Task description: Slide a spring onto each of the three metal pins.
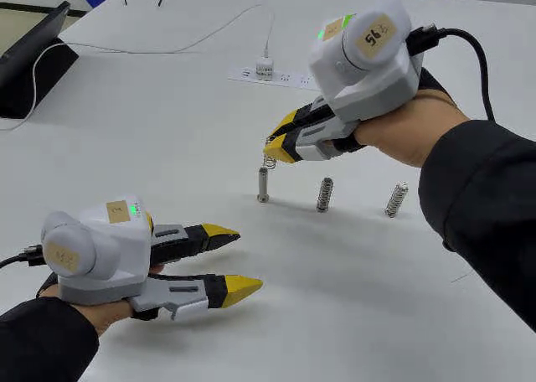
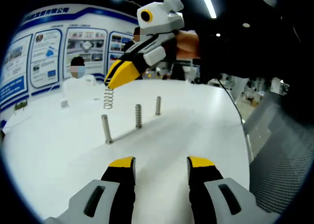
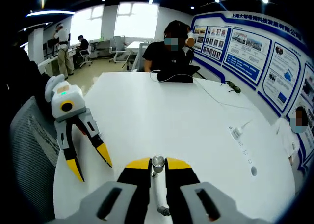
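The person is working on the last of the three pins: the right gripper is holding the third spring in the air just above the bare pin, which is standing upright on the white worktop. Its jaws are pinching the top end of the spring, so the coil is hanging down freely from them. In the left gripper view the lower end of the spring is sitting a little to one side of the pin's tip, so the threading seems not yet begun. The middle pin and the end pin are already wearing their springs. The next move is probably asking for bringing the open bottom of the coil exactly over the pin's tip, then lowering straight down before letting go. The spring is looking small, silver and thin-wired, with open turns, so it may be bending or swinging easily. The left gripper is lying low over the worktop, well apart from the pins, with its jaws wide apart and holding nothing
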Demonstrator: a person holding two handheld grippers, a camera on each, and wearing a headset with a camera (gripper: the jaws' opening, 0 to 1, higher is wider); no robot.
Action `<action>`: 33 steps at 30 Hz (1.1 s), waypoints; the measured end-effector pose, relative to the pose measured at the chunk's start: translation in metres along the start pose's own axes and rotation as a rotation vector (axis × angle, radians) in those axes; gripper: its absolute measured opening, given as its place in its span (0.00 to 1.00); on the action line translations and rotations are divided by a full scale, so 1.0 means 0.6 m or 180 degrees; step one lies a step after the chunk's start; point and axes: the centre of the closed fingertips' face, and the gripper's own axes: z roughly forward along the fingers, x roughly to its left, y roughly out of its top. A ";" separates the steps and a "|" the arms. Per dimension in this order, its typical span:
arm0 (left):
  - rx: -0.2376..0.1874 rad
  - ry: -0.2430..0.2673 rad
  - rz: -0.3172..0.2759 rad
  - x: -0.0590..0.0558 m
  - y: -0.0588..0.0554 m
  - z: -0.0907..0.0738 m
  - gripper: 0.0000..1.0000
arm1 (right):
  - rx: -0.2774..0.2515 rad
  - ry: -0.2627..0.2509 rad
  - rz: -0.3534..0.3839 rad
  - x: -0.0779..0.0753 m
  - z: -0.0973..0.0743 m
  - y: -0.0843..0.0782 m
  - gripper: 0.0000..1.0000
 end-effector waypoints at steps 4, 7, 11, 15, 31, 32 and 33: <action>-0.0010 -0.0003 0.0000 -0.001 0.001 0.001 0.43 | 0.0006 0.0024 0.0052 0.001 0.010 0.000 0.12; -0.0014 0.0002 -0.0013 0.000 0.000 0.001 0.43 | 0.0012 0.0032 0.0068 0.001 0.015 0.000 0.12; -0.0028 0.0009 -0.0020 0.002 0.000 0.000 0.42 | 0.0057 0.0027 0.0106 -0.003 0.020 -0.007 0.12; -0.0032 0.0012 -0.0023 0.004 -0.001 0.000 0.42 | 0.0083 0.0047 0.0144 -0.002 0.023 -0.011 0.12; -0.0039 0.0015 -0.0033 0.004 -0.002 0.001 0.42 | 0.0235 0.0099 0.0279 -0.001 0.057 -0.039 0.12; -0.0037 0.0015 -0.0031 0.003 -0.001 0.001 0.42 | 0.0242 0.0096 0.0287 -0.002 0.059 -0.041 0.12; -0.0035 0.0014 -0.0032 0.003 -0.001 0.001 0.42 | 0.0257 0.0101 0.0307 -0.001 0.061 -0.044 0.12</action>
